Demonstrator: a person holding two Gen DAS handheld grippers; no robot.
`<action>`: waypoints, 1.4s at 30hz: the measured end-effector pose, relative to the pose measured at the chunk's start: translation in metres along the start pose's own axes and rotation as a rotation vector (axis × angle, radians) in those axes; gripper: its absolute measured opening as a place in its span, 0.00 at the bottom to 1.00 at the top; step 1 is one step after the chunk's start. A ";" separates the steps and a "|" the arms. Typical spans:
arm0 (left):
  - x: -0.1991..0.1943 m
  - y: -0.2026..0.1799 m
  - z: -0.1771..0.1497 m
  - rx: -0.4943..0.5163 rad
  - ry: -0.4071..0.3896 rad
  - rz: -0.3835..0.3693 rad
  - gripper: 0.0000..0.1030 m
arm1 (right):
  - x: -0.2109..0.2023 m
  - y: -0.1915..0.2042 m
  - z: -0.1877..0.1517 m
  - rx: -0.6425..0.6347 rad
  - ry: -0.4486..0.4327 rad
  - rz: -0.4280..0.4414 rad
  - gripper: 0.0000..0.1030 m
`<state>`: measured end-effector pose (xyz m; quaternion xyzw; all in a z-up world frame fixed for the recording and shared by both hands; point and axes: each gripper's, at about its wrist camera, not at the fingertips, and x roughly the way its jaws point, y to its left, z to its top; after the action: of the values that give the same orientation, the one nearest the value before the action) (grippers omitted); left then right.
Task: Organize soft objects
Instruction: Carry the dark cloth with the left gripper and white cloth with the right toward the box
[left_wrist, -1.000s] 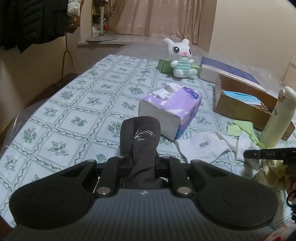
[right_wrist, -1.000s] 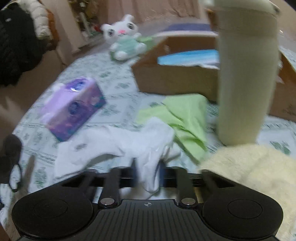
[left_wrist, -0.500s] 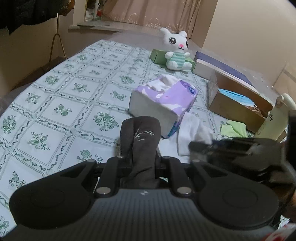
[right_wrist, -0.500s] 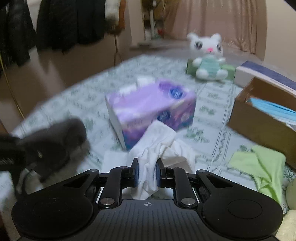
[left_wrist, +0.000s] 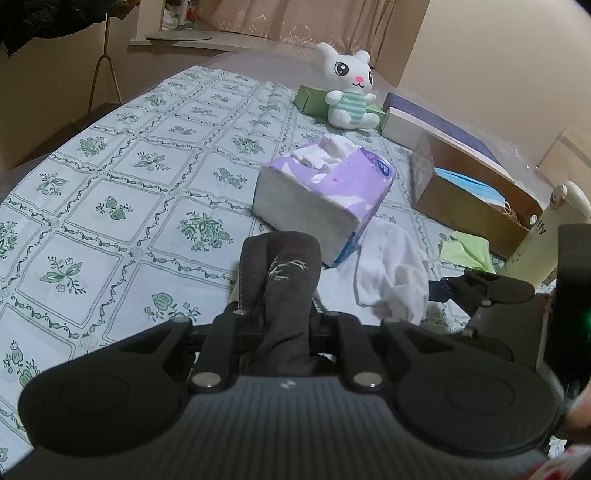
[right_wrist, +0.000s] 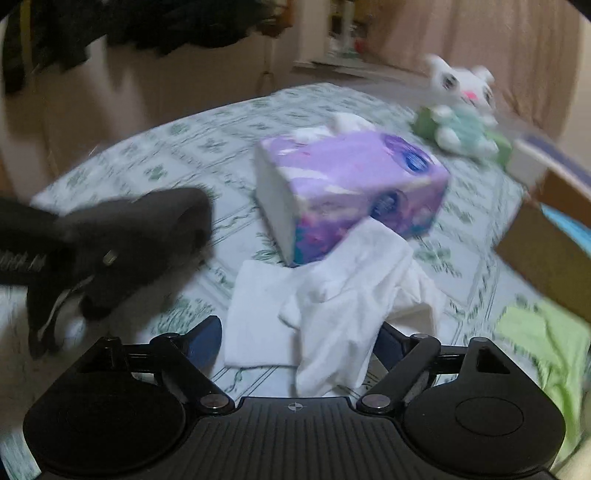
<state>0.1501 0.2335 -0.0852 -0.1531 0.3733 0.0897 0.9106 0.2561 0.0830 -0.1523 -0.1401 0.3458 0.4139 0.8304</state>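
The white sock (right_wrist: 332, 291) lies crumpled on the bed (left_wrist: 110, 177), touching the tissue box (right_wrist: 351, 192) near the front edge; the right gripper (right_wrist: 295, 343) has just spread open and released it, so that placement looks done; the left gripper (left_wrist: 280, 321) stays clamped on the dark sock (left_wrist: 280, 273), probably next.

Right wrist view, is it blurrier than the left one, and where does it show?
Right wrist view: yes, motion blur smears the plush bunny, the dark sock and the tissue box; only the right gripper body looks crisp. Left wrist view: sharp, the sock's stitching is readable; fisheye bends the tablecloth grid. Both dim, warm indoor light.
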 end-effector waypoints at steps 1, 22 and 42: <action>0.000 0.000 0.000 0.001 0.002 0.000 0.14 | 0.001 -0.004 0.000 0.017 -0.004 -0.005 0.72; -0.030 -0.068 -0.005 0.154 0.008 -0.067 0.14 | -0.112 -0.040 -0.023 0.151 -0.119 0.000 0.19; -0.047 -0.201 0.000 0.394 -0.023 -0.223 0.14 | -0.287 -0.122 -0.104 0.311 -0.236 -0.172 0.19</action>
<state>0.1730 0.0424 -0.0098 -0.0117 0.3540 -0.0844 0.9314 0.1842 -0.2153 -0.0357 0.0099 0.2927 0.2966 0.9090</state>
